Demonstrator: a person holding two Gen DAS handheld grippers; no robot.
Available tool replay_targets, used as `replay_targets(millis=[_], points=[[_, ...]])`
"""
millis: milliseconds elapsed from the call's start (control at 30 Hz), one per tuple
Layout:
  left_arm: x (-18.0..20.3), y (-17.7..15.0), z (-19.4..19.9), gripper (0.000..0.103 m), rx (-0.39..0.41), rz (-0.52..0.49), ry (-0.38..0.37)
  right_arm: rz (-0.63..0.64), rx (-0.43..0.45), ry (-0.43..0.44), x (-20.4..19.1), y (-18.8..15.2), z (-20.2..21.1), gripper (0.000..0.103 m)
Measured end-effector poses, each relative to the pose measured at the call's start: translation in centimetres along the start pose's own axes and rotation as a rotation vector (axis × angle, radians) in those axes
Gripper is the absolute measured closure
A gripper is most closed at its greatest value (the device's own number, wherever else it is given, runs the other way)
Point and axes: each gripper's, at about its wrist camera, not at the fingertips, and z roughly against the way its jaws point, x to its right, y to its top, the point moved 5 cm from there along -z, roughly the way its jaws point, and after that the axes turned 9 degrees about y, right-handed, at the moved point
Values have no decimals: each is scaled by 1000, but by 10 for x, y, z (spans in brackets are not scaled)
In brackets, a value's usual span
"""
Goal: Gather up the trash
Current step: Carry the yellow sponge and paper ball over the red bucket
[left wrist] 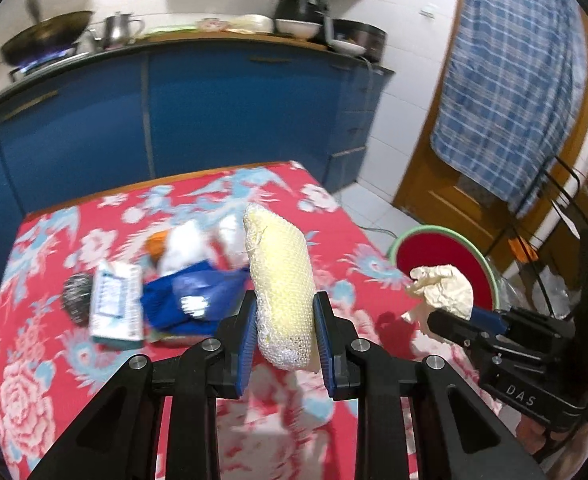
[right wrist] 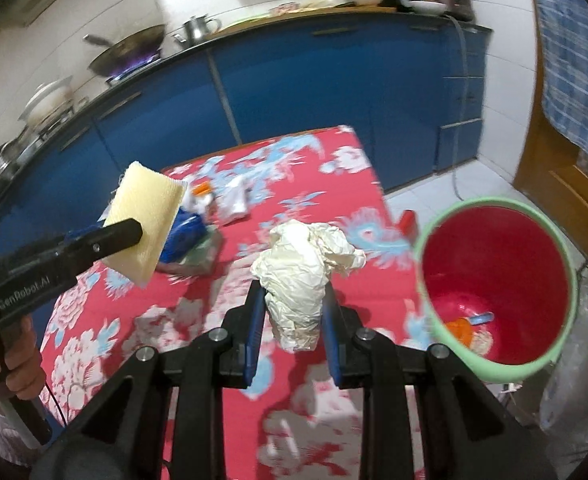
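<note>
Above the table (left wrist: 34,280), sponge (left wrist: 282,288) fills left claw (left wrist: 284,312).

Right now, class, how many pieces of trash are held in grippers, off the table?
2. The left gripper clamps a yellow sponge; the right gripper clamps a crumpled paper, near the red bin. More trash lies on the table.
</note>
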Motion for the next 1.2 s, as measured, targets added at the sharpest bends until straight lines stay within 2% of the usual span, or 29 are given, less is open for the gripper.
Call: replay_targets(millis=[300, 633, 900, 967, 1067, 1200], points=[[72, 11, -30, 75, -42, -81, -94, -80, 30, -111, 61, 1, 25, 74], [142, 11, -61, 75, -89, -156, -141, -181, 36, -226, 135, -7, 37, 72], [173, 7, -86, 75, -134, -189, -176, -264, 22, -253, 183, -17, 33, 69], [180, 6, -92, 75, -141, -191, -185, -273, 23, -258, 191, -17, 33, 62], [189, 5, -98, 75, -150, -202, -193, -273, 32, -279, 198, -17, 35, 57], [202, 1, -106, 75, -165, -226, -199, -274, 46, -292, 205, -17, 39, 56]])
